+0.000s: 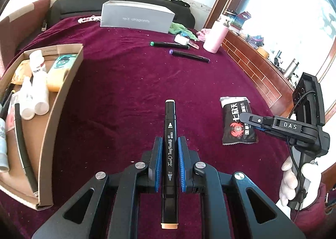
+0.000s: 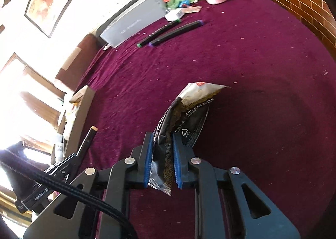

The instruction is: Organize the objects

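Over a maroon bedspread [image 1: 117, 83], a marker [image 1: 170, 134] is clamped in the left gripper [image 1: 170, 163] and a snack packet [image 2: 187, 117] is pinched in the right gripper [image 2: 161, 161]. Both items appear bound for the cardboard box [image 1: 63, 96], where each must be released.

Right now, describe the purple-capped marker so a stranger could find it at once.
Start at the pink bottle at the far side of the maroon cloth. Two black markers lie beside it; the purple-capped marker is the nearer one, its neighbour being green-capped.
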A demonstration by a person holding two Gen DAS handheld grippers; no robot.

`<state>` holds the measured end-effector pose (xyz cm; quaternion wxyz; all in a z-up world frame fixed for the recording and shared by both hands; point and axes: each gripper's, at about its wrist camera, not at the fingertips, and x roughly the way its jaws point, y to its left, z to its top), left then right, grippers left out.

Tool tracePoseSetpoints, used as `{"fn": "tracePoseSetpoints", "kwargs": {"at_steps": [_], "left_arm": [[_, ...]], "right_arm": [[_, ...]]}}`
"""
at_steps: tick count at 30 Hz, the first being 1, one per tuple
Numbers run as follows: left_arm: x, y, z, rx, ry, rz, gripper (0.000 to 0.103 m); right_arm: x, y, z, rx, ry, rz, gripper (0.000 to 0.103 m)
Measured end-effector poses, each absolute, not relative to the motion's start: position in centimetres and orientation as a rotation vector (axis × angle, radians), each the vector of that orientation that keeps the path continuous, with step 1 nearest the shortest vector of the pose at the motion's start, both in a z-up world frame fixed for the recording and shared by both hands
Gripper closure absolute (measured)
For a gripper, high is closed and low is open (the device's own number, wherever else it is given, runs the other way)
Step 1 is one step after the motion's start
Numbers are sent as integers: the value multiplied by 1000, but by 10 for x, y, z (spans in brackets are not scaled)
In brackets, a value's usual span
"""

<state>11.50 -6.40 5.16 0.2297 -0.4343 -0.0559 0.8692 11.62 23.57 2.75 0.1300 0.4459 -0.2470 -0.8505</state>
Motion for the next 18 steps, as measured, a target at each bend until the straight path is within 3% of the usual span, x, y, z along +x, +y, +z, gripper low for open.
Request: {"fn": "tracePoseSetpoints", "kwargs": {"at_steps": [18], "left_arm": [[136, -108, 66, -1132, -155, 2518, 91]], "right_arm": [[123, 171, 62, 1226, -580, -2371, 88]]}}
